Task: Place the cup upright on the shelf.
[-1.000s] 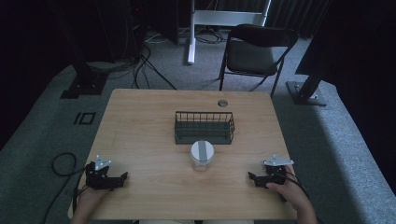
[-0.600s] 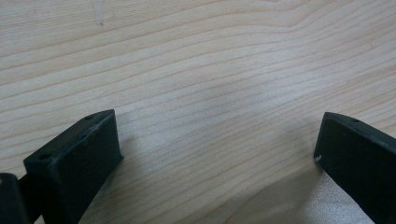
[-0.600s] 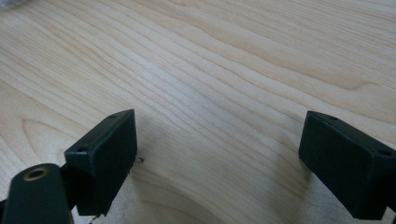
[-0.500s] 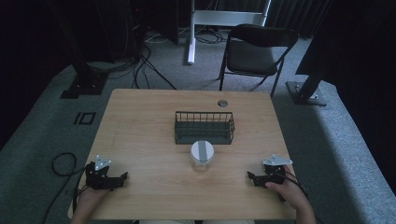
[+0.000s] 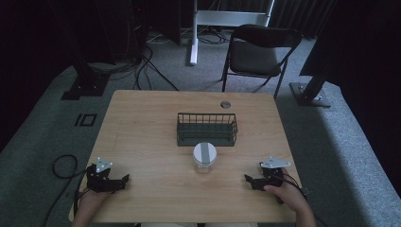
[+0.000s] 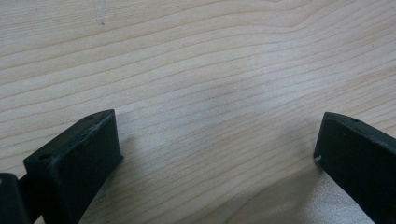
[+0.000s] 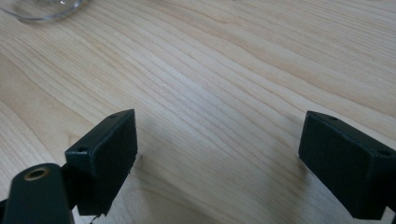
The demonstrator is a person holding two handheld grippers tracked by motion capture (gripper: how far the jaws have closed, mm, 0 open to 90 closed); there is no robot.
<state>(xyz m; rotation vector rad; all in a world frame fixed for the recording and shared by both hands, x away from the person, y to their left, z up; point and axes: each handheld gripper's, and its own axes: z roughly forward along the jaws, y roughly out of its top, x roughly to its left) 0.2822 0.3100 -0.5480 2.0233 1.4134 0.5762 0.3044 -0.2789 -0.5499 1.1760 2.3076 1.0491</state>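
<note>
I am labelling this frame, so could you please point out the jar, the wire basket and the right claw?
jar (image 5: pixel 204 152): high view, on its white lid.
wire basket (image 5: pixel 207 127): high view, on its near wall.
right claw (image 5: pixel 251 181): high view, between its open tips.

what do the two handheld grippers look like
Both the left gripper and the right gripper are black, blocky two-jaw tools, each topped by a grey three-cornered plate. The jaws are flat rectangular blocks with small screw holes. A black cable trails from the left one.

High view overlooks table (image 5: pixel 156 123); gripper views skim it closely.
</note>
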